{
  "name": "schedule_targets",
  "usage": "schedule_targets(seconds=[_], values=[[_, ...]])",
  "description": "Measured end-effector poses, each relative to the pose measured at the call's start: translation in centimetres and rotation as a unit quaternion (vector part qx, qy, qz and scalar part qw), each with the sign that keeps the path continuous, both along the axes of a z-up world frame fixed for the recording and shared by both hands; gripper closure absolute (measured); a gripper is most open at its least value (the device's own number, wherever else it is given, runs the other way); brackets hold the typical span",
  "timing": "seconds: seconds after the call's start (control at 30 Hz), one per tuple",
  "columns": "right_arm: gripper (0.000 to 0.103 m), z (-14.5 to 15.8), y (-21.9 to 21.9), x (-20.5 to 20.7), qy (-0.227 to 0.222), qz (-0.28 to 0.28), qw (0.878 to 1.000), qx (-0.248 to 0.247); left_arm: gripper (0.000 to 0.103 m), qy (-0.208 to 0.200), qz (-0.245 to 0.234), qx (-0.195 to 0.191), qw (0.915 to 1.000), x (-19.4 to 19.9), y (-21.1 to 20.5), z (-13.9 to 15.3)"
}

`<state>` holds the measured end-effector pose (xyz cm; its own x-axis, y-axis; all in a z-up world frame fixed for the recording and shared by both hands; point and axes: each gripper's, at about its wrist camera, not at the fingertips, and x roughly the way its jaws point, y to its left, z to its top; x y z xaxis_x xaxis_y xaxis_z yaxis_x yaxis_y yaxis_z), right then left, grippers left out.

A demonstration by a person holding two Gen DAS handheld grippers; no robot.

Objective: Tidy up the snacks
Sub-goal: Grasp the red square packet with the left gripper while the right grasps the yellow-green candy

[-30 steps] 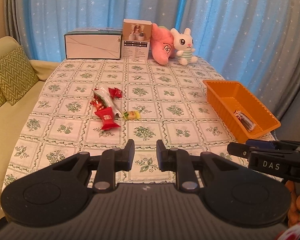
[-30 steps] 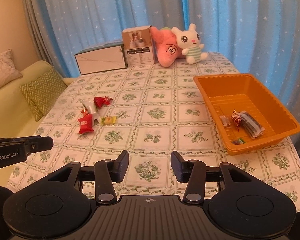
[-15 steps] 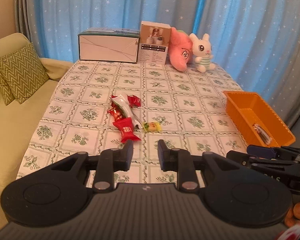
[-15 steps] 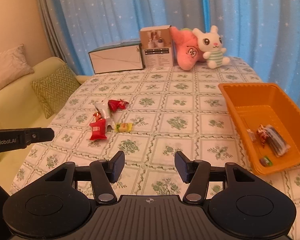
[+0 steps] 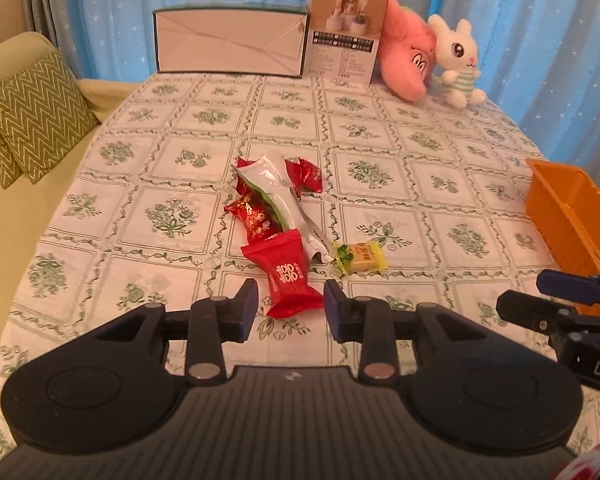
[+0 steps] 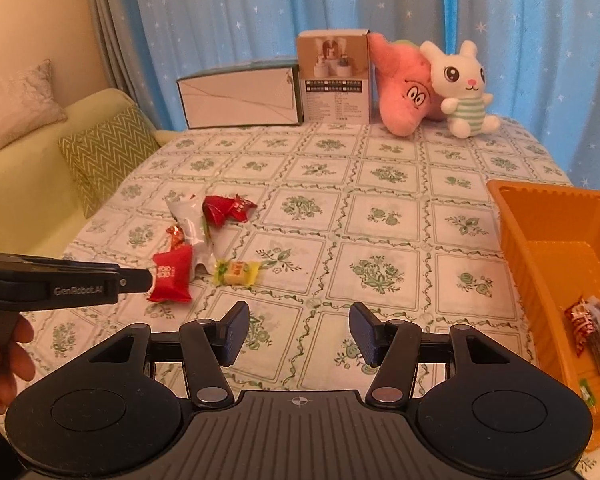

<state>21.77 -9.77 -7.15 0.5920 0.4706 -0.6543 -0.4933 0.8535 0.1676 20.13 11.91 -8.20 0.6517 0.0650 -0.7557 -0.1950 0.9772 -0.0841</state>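
A small heap of snacks lies on the patterned tablecloth: a red candy pack (image 5: 288, 276) nearest me, a white-and-green pouch (image 5: 278, 196), other red wrappers (image 5: 304, 174) and a yellow-green sweet (image 5: 360, 257). My left gripper (image 5: 290, 306) hovers just short of the red candy pack, its jaws opening, the pack's near end between the tips with gaps on both sides. My right gripper (image 6: 298, 330) stands open over bare cloth, right of the yellow-green sweet (image 6: 238, 272). The orange basket (image 6: 540, 224) at the right holds a few wrapped snacks (image 6: 592, 330).
Two boxes (image 5: 230, 40) and two plush toys (image 5: 458, 60) line the far edge before a blue curtain. A green sofa with zigzag cushions (image 5: 28, 116) lies left of the table. A person's hand (image 6: 4, 360) grips the left gripper's handle.
Both grippers moved forward and down toward the snack heap, which now looks larger. The left jaws have widened and now straddle the red pack's near end. The basket slid toward the right edge.
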Motion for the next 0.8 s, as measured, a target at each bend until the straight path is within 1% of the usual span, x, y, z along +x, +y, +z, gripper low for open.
schedule_targets(seconds=[0.13,0.2,0.37,0.43,0.47,0.5,0.57,0.63,0.8], values=[[0.047,-1.5,1.0,1.6,0.009,0.006,1.000,-0.010,0.069,-0.001,-0.001,0.002,1.0000,2.0,0.4,-1.6],[0.047,-2.2,1.4,2.3,0.013,0.012,1.000,-0.015,0.069,0.004,-0.008,0.011,0.9999,2.8,0.4,-2.3],[0.047,-3.3,2.7,3.8,0.008,0.029,0.999,-0.026,0.069,0.014,-0.020,0.024,0.9994,3.6,0.6,-3.5],[0.047,-3.6,3.2,4.4,0.002,0.041,0.999,-0.030,0.069,0.014,-0.027,0.022,0.9993,3.5,0.7,-3.5],[0.047,-3.8,3.5,4.7,0.000,0.048,0.998,-0.032,0.075,0.014,-0.032,0.025,0.9991,3.3,0.6,-3.4],[0.047,-4.0,3.8,4.9,-0.003,0.057,0.998,-0.034,0.080,0.014,-0.039,0.027,0.9988,3.2,0.6,-3.3],[0.047,-4.2,4.5,5.3,-0.010,0.079,0.996,-0.035,0.081,0.015,-0.048,0.030,0.9983,2.8,0.5,-2.9],[0.047,-4.5,5.4,5.5,-0.021,0.109,0.993,-0.040,0.082,0.013,-0.054,0.024,0.9982,2.3,0.6,-2.6],[0.047,-5.6,7.9,6.0,-0.052,0.183,0.979,-0.079,0.082,0.006,-0.062,0.021,0.9978,1.2,0.8,-1.9]])
